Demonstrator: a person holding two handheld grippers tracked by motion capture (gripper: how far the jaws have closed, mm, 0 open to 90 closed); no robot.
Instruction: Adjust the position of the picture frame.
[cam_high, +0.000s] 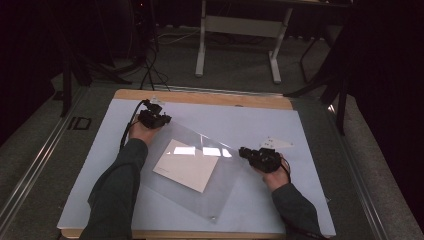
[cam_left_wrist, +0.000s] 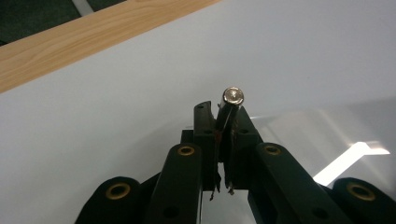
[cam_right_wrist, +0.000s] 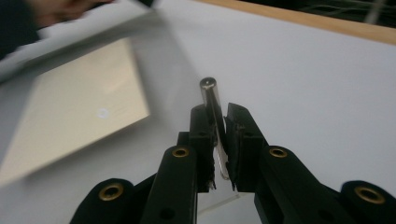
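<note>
While both grippers pinch clear acrylic sheet (cam_high: 200, 165) at opposite corners, left gripper (cam_high: 161, 119) jaws clamped on far-left corner beside metal standoff (cam_left_wrist: 232, 96), right gripper (cam_high: 246, 152) jaws squeezed on right corner beside second standoff (cam_right_wrist: 208, 84); sheet above white card (cam_high: 186, 165), over pale blue mat (cam_high: 280, 125) on wooden table (cam_high: 210, 98)

Dim room, glare on the clear sheet (cam_high: 200, 150), motion blur.

One fixed camera overlooks the whole white table (cam_high: 310, 150) from above the person's side; two jaw-mounted cameras view it close, sharing the clear sheet (cam_high: 220, 175).
</note>
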